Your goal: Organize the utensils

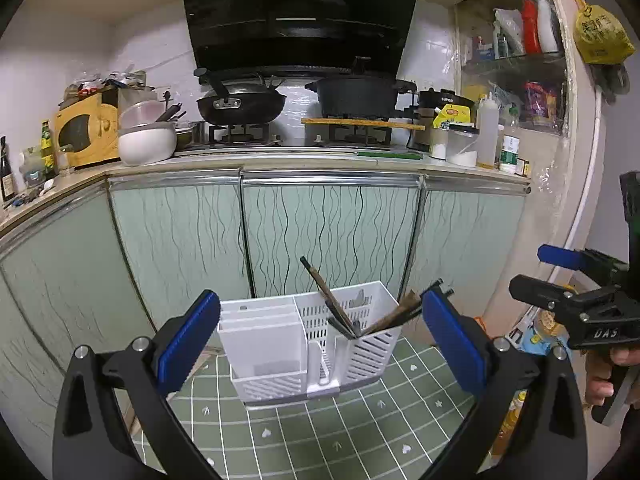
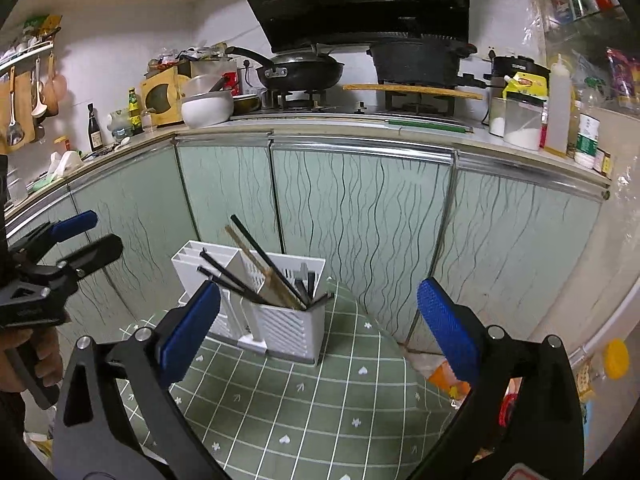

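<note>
Looking along my left gripper [image 1: 320,338], its jaws gape empty around the white utensil caddy [image 1: 308,344] at lower centre, chopsticks [image 1: 332,300] leaning inside it; from the right wrist, my right gripper [image 2: 318,330] is spread wide, empty, caddy [image 2: 280,320] mid-frame on the green checked cloth [image 2: 320,408]

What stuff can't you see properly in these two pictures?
- Bottoms of the chopsticks: both views, hidden inside the white holder.
- Solid front pocket of the holder: left view, its wall hides any contents.
- Things beside the table: right view, cut off by the right claw.
- Bottle labels: left view, too small to read.
</note>
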### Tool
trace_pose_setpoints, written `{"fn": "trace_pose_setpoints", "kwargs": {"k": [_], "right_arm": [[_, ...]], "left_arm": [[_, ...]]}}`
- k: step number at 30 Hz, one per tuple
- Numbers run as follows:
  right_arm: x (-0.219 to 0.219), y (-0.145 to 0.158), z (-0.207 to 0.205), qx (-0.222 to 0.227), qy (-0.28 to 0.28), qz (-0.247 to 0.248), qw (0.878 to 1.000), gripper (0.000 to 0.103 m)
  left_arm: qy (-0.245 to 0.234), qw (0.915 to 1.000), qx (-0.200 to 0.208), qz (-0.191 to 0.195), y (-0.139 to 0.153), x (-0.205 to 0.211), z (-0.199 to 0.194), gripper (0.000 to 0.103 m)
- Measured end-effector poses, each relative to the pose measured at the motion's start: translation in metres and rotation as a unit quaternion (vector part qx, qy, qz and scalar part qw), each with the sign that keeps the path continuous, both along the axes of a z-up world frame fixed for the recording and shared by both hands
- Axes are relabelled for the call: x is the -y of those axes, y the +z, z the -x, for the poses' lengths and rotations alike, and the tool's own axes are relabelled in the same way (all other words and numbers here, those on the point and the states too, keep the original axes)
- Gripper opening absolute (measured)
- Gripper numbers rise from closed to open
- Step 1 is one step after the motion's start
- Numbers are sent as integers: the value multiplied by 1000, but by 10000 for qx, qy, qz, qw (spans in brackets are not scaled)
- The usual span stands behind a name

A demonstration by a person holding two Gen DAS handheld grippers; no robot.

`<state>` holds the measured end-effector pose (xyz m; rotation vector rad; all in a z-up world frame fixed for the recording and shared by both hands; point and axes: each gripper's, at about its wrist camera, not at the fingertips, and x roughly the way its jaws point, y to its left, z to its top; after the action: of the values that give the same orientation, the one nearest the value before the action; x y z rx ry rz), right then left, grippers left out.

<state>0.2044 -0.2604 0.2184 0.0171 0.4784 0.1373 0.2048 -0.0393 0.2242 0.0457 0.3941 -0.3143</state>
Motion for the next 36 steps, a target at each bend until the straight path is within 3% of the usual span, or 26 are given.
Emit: {"fn": "trace_pose_setpoints", "kwargs": {"k": [10,25,36], "right_arm": [[-11,-20,55,80,-106,208,9997,95],[-29,-83,123,49,-176,388,9991,95],[-43,-132,147,-84,-170,529,9984,95]], "left_arm": [[55,10000,15,49,-17,-11,53,98],[315,9991,-200,178,-83,-38,107,98],[586,9979,-258,-72,-129,-46,140,98]]}}
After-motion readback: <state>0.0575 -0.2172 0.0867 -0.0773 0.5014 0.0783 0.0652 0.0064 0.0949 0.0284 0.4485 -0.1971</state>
